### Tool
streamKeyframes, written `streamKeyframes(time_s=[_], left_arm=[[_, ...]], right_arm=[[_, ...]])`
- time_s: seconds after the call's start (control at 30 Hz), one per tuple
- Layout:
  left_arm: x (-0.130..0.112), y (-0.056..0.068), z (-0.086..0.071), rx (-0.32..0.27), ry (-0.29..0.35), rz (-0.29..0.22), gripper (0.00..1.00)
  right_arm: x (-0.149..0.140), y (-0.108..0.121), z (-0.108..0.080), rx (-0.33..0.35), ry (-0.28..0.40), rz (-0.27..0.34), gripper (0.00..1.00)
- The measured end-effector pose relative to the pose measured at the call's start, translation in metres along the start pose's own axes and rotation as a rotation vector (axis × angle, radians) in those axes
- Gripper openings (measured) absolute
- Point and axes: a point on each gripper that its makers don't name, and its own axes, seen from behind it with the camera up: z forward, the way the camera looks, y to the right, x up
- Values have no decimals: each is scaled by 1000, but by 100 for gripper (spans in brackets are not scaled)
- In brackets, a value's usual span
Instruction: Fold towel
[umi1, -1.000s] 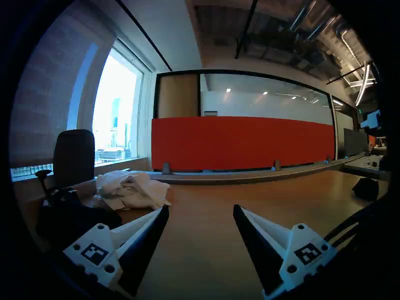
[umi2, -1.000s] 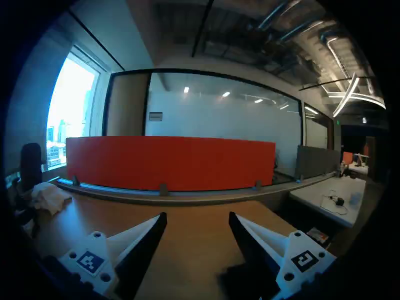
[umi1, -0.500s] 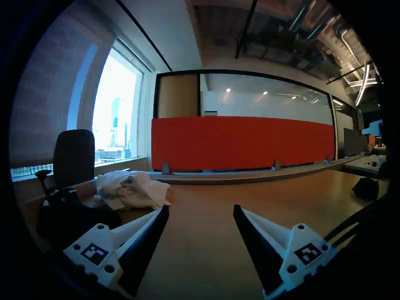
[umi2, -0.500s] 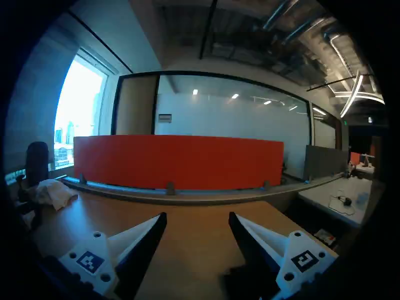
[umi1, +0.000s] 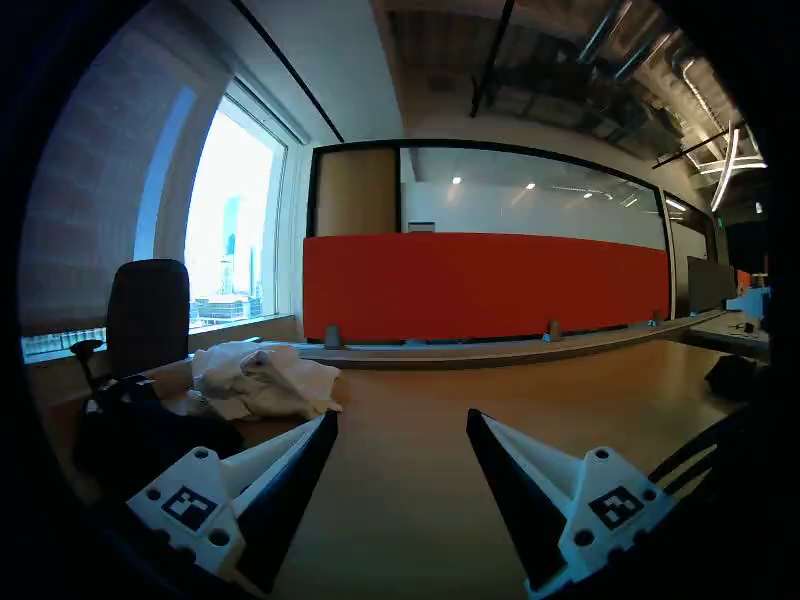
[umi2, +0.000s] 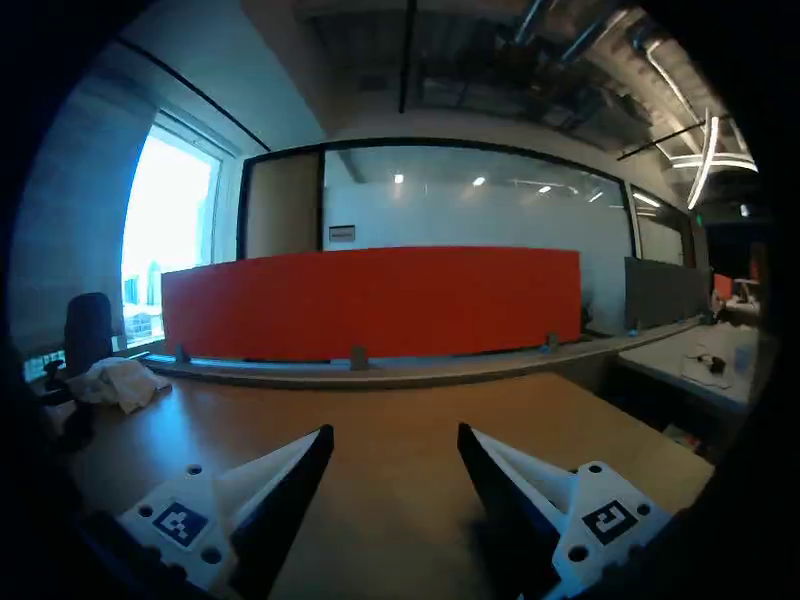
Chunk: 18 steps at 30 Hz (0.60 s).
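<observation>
A crumpled white towel (umi1: 262, 379) lies in a heap on the wooden desk (umi1: 420, 470), left of and beyond my left gripper (umi1: 400, 418), which is open and holds nothing. In the right gripper view the same towel (umi2: 122, 382) sits far off at the left side of the desk (umi2: 390, 470). My right gripper (umi2: 394, 432) is open too, hovering just above bare wood with nothing between its fingers.
A red divider panel (umi1: 485, 285) runs along the desk's far edge. A black office chair (umi1: 145, 320) stands by the window at left, with dark gear (umi1: 140, 435) near the towel. A black object (umi1: 733, 377) rests at the right; another desk (umi2: 700, 360) lies beyond.
The right gripper has turned and shifted, so the towel and red divider slid rightward in its view. The left gripper has stayed still.
</observation>
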Motion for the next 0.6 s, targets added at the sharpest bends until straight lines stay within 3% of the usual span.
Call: streamKeyframes(time_s=[0.4,0.6], left_arm=[[0,0,0,0,0,0,96],[0,0,0,0,0,0,96]], right_arm=[[-42,6,2,-1,-10,52,95],[-44,6,1,4,6,62,95]])
